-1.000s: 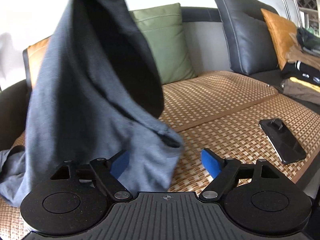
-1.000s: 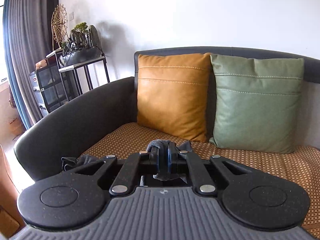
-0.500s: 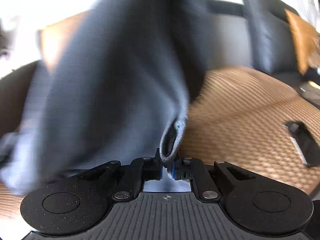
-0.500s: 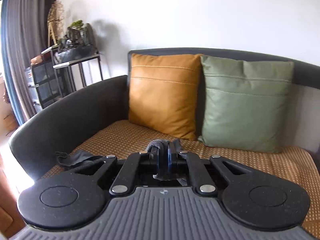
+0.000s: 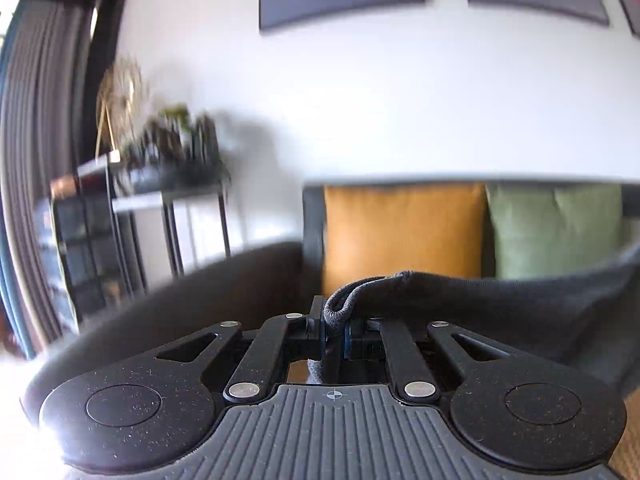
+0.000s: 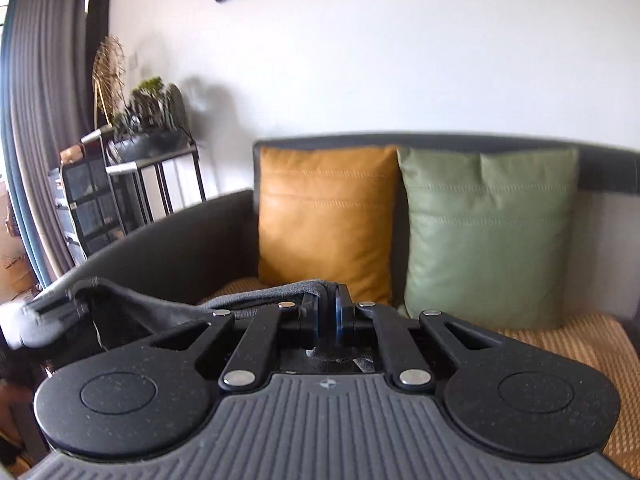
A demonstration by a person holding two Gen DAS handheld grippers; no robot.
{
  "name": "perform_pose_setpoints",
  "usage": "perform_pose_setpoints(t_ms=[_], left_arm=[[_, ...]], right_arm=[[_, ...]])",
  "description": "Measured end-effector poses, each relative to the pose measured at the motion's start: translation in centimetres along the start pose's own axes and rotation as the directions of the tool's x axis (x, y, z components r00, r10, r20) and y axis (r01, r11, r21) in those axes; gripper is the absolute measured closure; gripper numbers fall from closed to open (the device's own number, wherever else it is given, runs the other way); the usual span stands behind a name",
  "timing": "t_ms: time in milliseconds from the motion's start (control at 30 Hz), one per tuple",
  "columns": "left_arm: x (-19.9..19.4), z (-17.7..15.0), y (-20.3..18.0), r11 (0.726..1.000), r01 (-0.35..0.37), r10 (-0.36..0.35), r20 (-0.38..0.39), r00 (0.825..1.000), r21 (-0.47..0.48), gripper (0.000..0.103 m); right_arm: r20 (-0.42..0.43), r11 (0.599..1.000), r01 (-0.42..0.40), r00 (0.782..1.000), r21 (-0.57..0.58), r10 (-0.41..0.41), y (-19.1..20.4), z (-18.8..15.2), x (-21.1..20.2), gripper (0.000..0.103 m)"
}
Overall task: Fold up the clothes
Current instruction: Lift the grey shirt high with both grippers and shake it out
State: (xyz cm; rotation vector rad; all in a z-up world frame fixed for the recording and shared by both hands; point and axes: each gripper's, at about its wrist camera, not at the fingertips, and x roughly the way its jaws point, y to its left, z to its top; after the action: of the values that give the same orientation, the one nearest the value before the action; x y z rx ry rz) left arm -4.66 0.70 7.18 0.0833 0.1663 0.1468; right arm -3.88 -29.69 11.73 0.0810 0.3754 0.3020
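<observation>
A dark grey garment (image 5: 500,300) is held up over the sofa between both grippers. My left gripper (image 5: 334,334) is shut on a rolled hem of it, and the cloth stretches away to the right edge of the left wrist view. In the right wrist view my right gripper (image 6: 327,320) is shut on another edge of the grey garment (image 6: 240,300), which runs off to the left toward a blurred black tool (image 6: 44,316). Most of the garment hangs below both views, hidden.
An orange cushion (image 6: 326,216) and a green cushion (image 6: 488,232) lean on the dark sofa back (image 6: 608,172). The sofa arm (image 6: 168,244) curves at left. A woven mat (image 6: 580,340) covers the seat. A black shelf with plants (image 6: 136,168) stands by the curtain.
My left gripper closed on the hanging garment's hem, then rose and swung left to face the cushions. The right gripper lifted slightly, and cloth now stretches out to its left.
</observation>
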Motion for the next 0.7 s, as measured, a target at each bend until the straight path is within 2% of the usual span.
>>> perform_pose_setpoints(t_ms=[133, 233, 367, 533, 700], left_arm=[[-0.8, 6.8, -0.4, 1.0, -0.008, 0.006, 0.13, 0.991, 0.017, 0.099], [-1.5, 11.9, -0.2, 0.998, -0.022, 0.009, 0.225, 0.974, 0.058, 0.099], [-2.9, 17.9, 0.0, 0.995, -0.037, 0.008, 0.306, 0.952, 0.09, 0.099], [-5.3, 21.0, 0.4, 0.992, -0.072, 0.029, 0.382, 0.924, 0.099, 0.099], [-8.1, 22.3, 0.8, 0.995, -0.047, 0.005, 0.445, 0.896, 0.085, 0.098]], right_arm=[[0.078, 1.0, -0.008, 0.997, -0.028, 0.01, 1.0, 3.4, -2.2, 0.094], [0.152, 0.998, 0.0, 0.988, -0.061, 0.01, 2.0, 6.5, -4.0, 0.094], [0.25, 0.995, 0.011, 0.968, -0.098, 0.014, 3.4, 10.4, -6.6, 0.094], [0.363, 0.991, 0.017, 0.931, -0.132, 0.032, 5.0, 14.2, -10.3, 0.094], [0.423, 0.981, 0.036, 0.905, -0.189, 0.048, 6.0, 15.4, -14.1, 0.094]])
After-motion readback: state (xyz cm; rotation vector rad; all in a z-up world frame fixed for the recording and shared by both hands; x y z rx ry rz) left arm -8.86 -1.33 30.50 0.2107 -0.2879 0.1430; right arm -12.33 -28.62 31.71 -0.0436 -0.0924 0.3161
